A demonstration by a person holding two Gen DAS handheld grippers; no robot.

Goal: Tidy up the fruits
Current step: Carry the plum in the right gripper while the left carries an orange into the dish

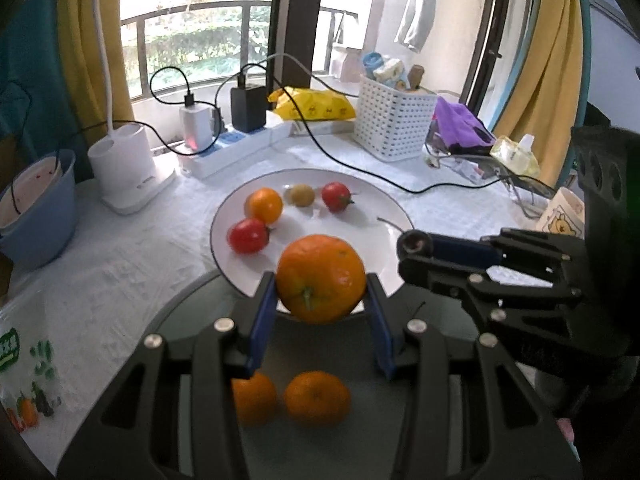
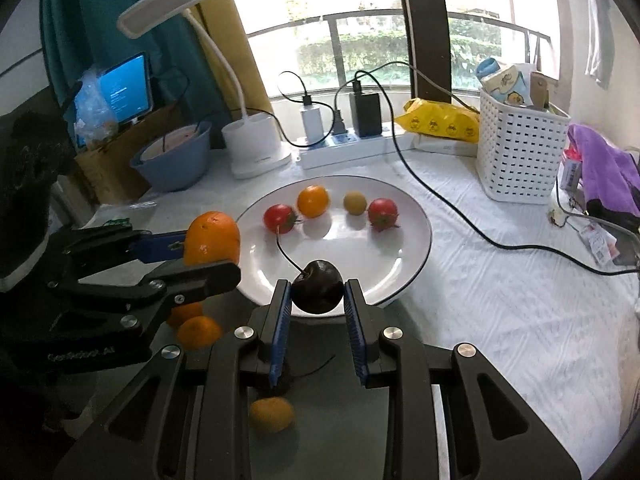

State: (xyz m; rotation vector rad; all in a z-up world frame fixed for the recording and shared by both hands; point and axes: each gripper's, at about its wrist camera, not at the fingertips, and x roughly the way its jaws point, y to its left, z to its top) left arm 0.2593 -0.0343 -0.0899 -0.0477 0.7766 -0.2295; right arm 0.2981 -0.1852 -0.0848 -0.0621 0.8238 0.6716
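1. Gripping a mandarin between its blue pads, the left gripper hangs over the near rim of the white plate, likely so the fruit can be set down on it.
2. Over on the right, the right gripper has its fingers clamped on a dark cherry, stem trailing up, also at the plate's near edge.
3. Two tomatoes, a small orange and a yellowish fruit already sit in an arc at the plate's far side, so open space is waiting.
4. More mandarins lie on the grey tray below, apparently the source pile.
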